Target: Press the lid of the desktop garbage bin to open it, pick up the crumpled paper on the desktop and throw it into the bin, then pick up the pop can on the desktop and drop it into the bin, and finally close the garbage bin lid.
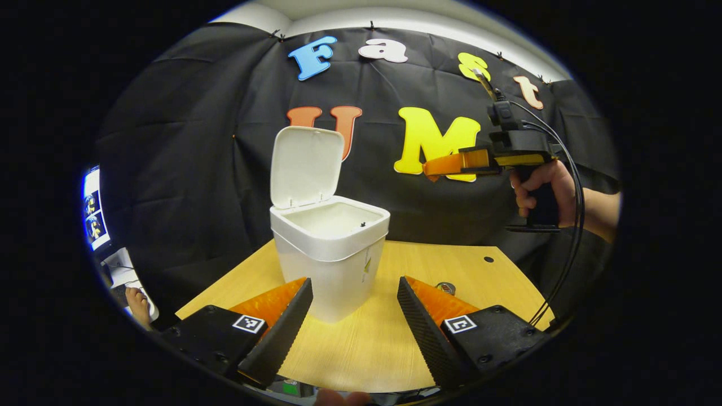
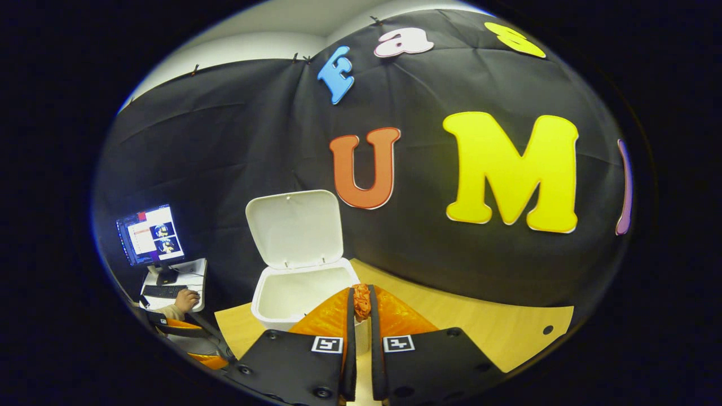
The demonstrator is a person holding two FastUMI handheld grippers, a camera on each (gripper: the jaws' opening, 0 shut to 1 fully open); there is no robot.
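The white bin [image 1: 330, 254] stands on the wooden table [image 1: 366, 344] with its lid [image 1: 306, 166] flipped up and leaning back toward the black cloth wall. In the left gripper view, the left gripper [image 1: 354, 321] hangs low over the near part of the table, its fingers spread wide apart with nothing between them and the bin standing just beyond the gap. That same view catches the right gripper [image 1: 431, 167] held high in a hand [image 1: 544, 186], off to the side of the bin and above its rim; a small round metal thing [image 1: 445, 288] lies on the table behind the left gripper's finger.

The right gripper view looks down past the bin's open mouth [image 2: 302, 293]. Here the fingers are drawn close together, pinching a small crumpled piece of paper [image 2: 361, 301] at the tips, just beside the bin's rim.

Off in the corner a monitor [image 2: 149, 234] glows above a keyboard [image 2: 163, 291], where a person's hand [image 2: 186, 300] rests.
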